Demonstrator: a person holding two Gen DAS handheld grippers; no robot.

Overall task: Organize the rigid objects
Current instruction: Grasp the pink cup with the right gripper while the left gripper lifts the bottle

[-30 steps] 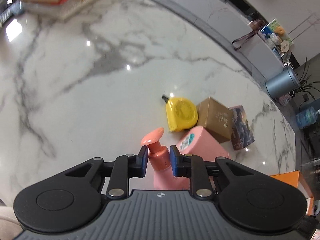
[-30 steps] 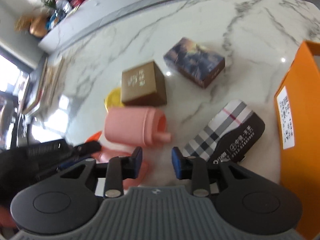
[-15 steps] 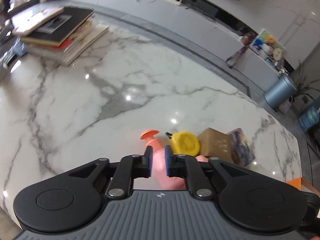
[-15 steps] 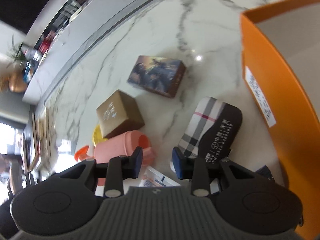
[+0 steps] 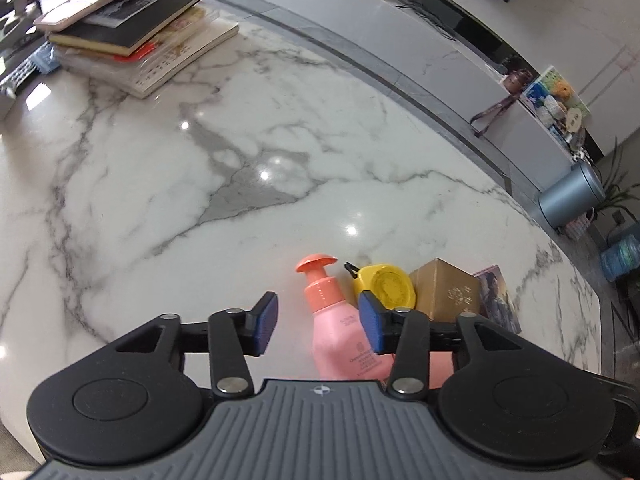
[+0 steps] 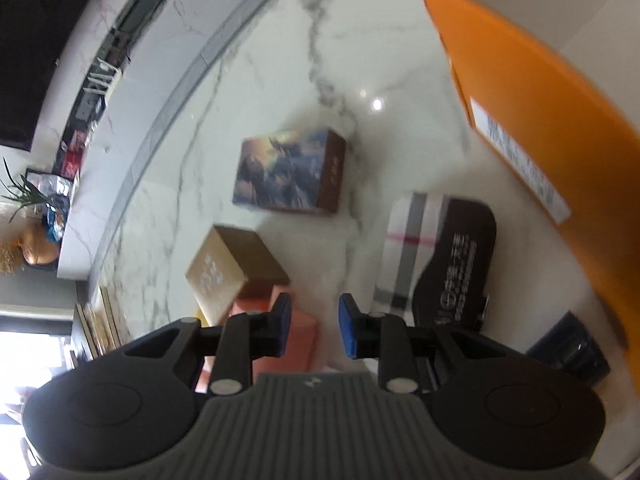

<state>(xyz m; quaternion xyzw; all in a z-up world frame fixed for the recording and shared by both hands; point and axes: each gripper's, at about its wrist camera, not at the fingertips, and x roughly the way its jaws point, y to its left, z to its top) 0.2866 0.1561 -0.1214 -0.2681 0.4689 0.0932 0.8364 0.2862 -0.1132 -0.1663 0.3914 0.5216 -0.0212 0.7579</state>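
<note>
My left gripper [image 5: 318, 324] is opening. The pink pump bottle [image 5: 340, 332] stands upright on the marble table [image 5: 240, 184] between its fingers, close to the right pad, and neither pad presses on it. To its right sit a yellow tape measure [image 5: 386, 290], a gold box [image 5: 448, 292] and a picture-printed box [image 5: 498, 296]. My right gripper [image 6: 315, 327] hovers above the table with its jaws closing on nothing. Under it lie a pink container [image 6: 300, 336], the gold box [image 6: 228, 276], the picture-printed box [image 6: 288, 172] and a plaid case [image 6: 436, 256].
A large orange box [image 6: 540, 92] fills the right side of the right wrist view, with a dark blue object [image 6: 572, 352] at its foot. A stack of books [image 5: 136, 28] lies at the table's far left. A grey bin [image 5: 572, 196] stands beyond the table edge.
The left jaws have opened off the pump bottle's neck, and the bottle now stands free. The right gripper rolled, sank a little, and its jaws narrowed slightly.
</note>
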